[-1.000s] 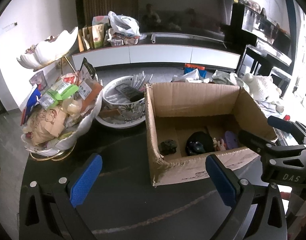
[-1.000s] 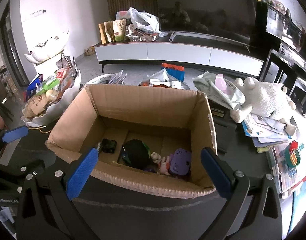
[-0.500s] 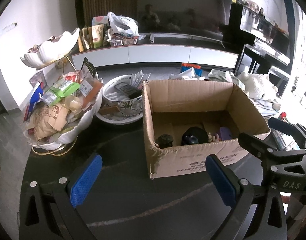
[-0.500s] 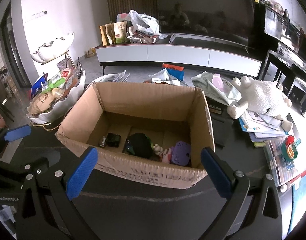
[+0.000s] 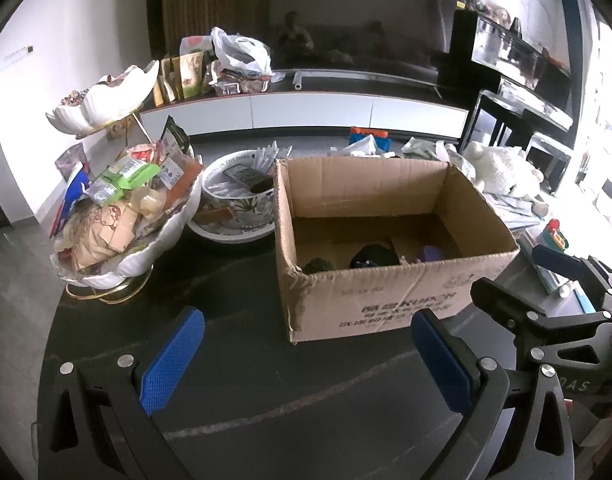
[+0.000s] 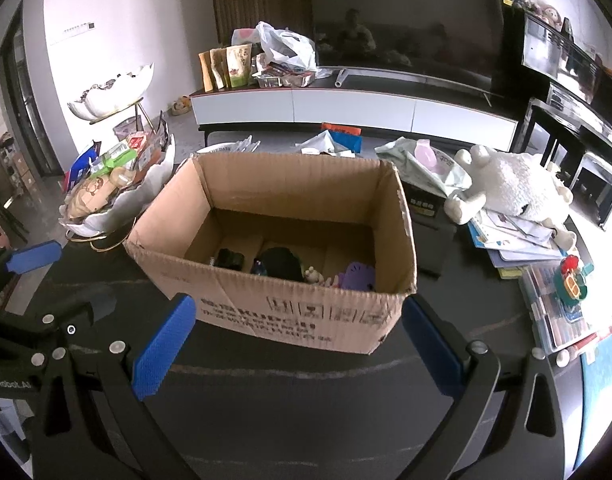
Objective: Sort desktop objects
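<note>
You are holding your left gripper [image 5: 306, 354] and right gripper [image 6: 296, 346] wide apart and empty above the dark desk [image 6: 306, 408], facing the cardboard box [image 6: 306, 320] containing a purple toy [image 6: 359, 276].

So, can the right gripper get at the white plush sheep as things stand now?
Probably yes. The right gripper is open and holds nothing, and the white plush sheep lies uncovered on a stack of papers, to the right of the cardboard box, which does not stand between them.
</note>
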Action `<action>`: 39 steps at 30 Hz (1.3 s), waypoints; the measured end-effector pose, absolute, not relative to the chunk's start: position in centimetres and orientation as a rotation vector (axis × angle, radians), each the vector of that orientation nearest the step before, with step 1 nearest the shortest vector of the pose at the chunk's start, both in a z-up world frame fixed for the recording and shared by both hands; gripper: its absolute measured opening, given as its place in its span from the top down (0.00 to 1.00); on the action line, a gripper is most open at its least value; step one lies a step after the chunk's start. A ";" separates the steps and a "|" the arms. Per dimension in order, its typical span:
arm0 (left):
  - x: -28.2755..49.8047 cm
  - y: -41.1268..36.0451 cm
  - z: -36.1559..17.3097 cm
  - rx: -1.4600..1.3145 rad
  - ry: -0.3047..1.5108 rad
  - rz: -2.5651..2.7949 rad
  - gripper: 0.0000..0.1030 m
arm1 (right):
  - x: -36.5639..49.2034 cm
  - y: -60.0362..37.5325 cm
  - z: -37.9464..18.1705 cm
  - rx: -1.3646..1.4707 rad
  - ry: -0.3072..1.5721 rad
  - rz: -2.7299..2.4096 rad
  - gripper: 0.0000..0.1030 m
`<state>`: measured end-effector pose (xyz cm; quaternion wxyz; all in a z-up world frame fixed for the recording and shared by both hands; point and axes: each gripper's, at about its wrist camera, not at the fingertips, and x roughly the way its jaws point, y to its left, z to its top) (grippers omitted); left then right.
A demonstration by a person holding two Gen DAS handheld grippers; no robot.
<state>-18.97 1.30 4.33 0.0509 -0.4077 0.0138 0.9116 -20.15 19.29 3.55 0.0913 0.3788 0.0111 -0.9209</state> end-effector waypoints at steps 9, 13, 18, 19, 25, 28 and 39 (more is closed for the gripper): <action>-16.3 1.8 3.6 -1.217 0.014 2.767 0.01 | -17.6 19.9 2.8 1.139 0.010 -2.751 0.01; -15.4 1.8 3.2 -1.213 0.001 2.762 0.01 | -16.6 19.9 2.6 1.138 0.016 -2.762 0.01; -14.5 2.1 3.0 -1.211 0.038 2.769 0.01 | -15.4 19.9 2.4 1.128 0.040 -2.798 0.01; -14.3 2.1 3.0 -1.212 0.037 2.767 0.01 | -15.2 19.9 2.3 1.131 0.029 -2.797 0.01; -13.2 1.9 3.2 -1.190 -0.004 2.768 0.01 | -14.0 20.1 2.8 1.109 0.019 -2.822 0.01; -12.5 1.9 3.2 -1.177 -0.026 2.761 0.01 | -13.1 20.1 2.9 1.091 0.006 -2.840 0.01; -10.2 2.3 2.8 -1.201 -0.008 2.751 0.01 | -10.5 20.4 2.5 1.099 0.014 -2.853 0.01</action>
